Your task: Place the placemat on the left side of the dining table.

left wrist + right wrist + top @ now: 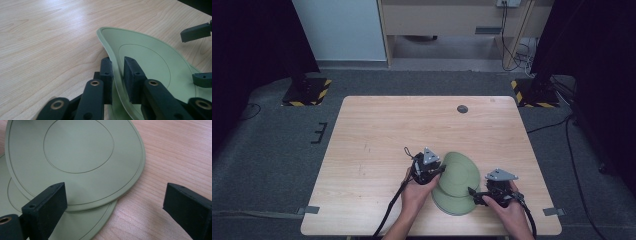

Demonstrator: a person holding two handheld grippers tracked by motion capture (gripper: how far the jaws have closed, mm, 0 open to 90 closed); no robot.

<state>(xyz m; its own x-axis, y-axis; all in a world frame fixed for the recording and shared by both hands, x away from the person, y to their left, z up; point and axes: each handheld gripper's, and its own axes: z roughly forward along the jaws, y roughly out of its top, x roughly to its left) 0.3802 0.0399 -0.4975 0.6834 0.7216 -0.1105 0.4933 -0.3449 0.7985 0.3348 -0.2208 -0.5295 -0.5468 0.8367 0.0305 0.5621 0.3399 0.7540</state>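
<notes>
On table (pixel 377 130): two green plates (pixel 458 172), overlapping; left tongs (pixel 117 75) clamp upper rim.

A light wooden table (pixel 377 140) with a small dark round spot (pixel 462 109) stands on grey carpet (pixel 267 155).

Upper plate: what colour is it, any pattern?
Upper plate: plain pale sage green, one thin ring line, clearest in the right gripper view.

the 2 plates, upper plate (pixel 77 152) and lower plate (pixel 75 225), look like smooth, matt green plastic with thin ring grooves. the table (pixel 377 130) is pale wood grain, faintly sheened. jaw pads (pixel 131 75) look matt black rubber.
</notes>
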